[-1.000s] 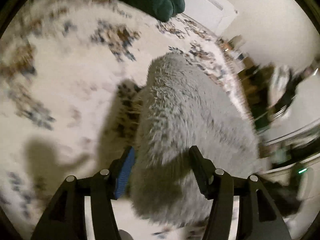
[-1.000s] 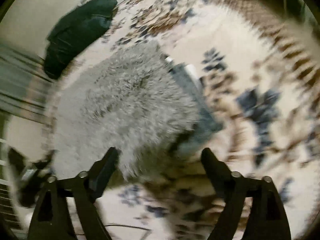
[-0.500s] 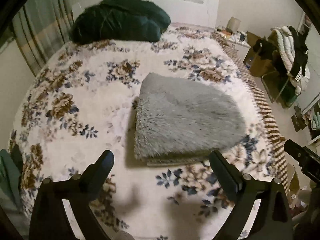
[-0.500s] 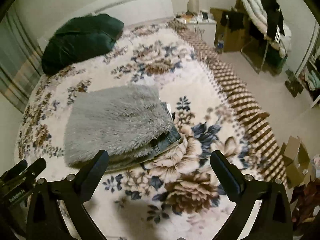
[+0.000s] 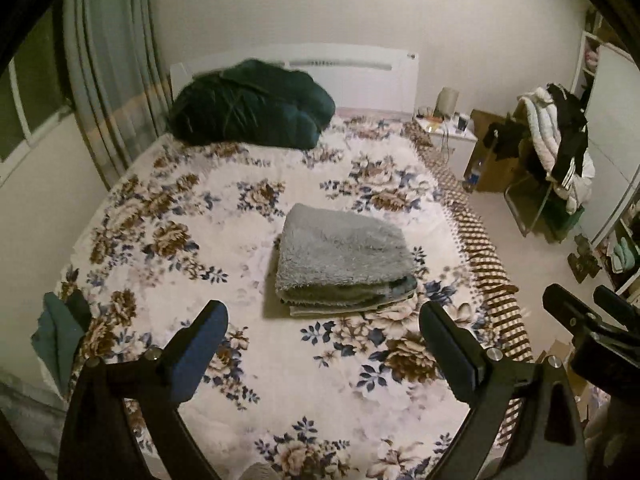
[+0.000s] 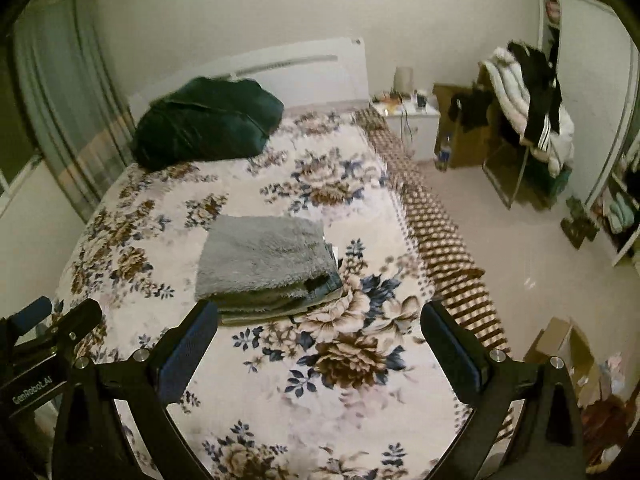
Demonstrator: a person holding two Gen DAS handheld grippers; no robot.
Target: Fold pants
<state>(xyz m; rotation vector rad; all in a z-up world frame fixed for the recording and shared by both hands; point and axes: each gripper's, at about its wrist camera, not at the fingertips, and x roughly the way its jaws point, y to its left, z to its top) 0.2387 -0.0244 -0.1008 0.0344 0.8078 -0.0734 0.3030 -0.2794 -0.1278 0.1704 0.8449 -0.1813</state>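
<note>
Grey fleecy folded pants (image 5: 344,262), long axis across the bed (image 5: 168,216).

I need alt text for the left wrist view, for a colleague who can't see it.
Folded grey fleecy pants lie in a neat stack on a floral bedspread. The left gripper, jaws wide and empty, is in the foreground, apart from the stack. A dark green bundle sits by the headboard.
</note>
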